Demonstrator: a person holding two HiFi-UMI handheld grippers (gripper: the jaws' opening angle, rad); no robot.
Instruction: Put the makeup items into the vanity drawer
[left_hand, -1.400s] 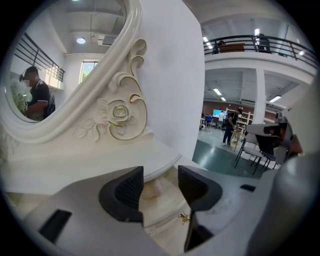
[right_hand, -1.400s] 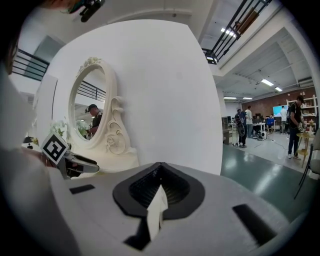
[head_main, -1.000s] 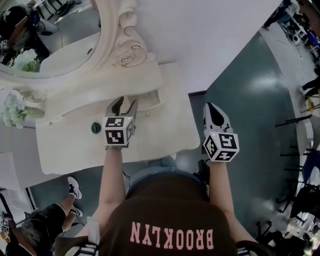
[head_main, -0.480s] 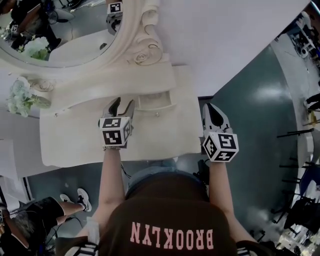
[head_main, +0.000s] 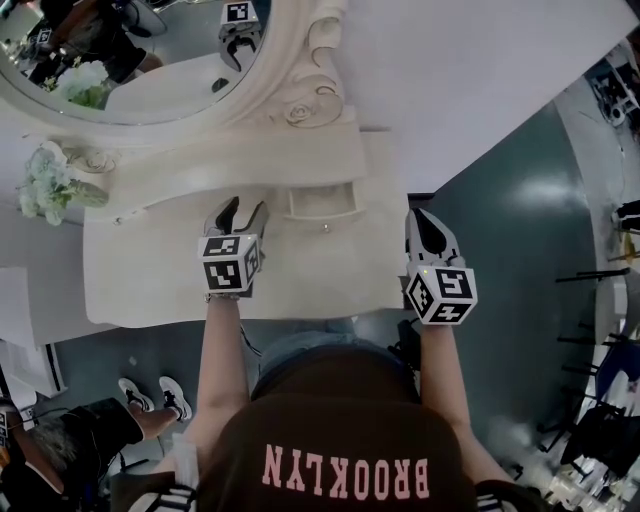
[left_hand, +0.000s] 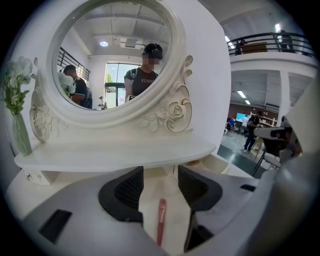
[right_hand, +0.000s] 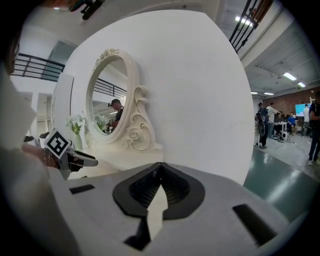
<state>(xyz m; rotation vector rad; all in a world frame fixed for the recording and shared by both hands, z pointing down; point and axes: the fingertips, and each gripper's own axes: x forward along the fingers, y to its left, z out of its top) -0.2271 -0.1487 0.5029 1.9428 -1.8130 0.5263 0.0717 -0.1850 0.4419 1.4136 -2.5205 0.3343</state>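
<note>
A slim pink makeup stick (left_hand: 161, 220) lies on the cream vanity top (head_main: 150, 280), pointing away from me. My left gripper (head_main: 243, 208) hangs just above it, open, and the stick shows in the gap between the two dark pads (left_hand: 129, 189) without touching either. In the left gripper view the left gripper (left_hand: 160, 172) faces the mirror shelf. A small drawer (head_main: 322, 203) stands pulled out just right of that gripper. My right gripper (head_main: 425, 215) is shut with nothing in it, at the vanity's right end; in its own view its tips (right_hand: 160, 167) meet.
An oval carved mirror (head_main: 130, 60) and a raised shelf (head_main: 230, 165) back the vanity. A vase of white flowers (head_main: 50, 185) stands at the far left. A bystander (head_main: 70, 450) is at lower left. Grey-green floor (head_main: 520, 220) lies to the right.
Both grippers have shifted left along the vanity relative to the drawer. The small dark round item seen left of the left gripper a second ago is no longer in view.
</note>
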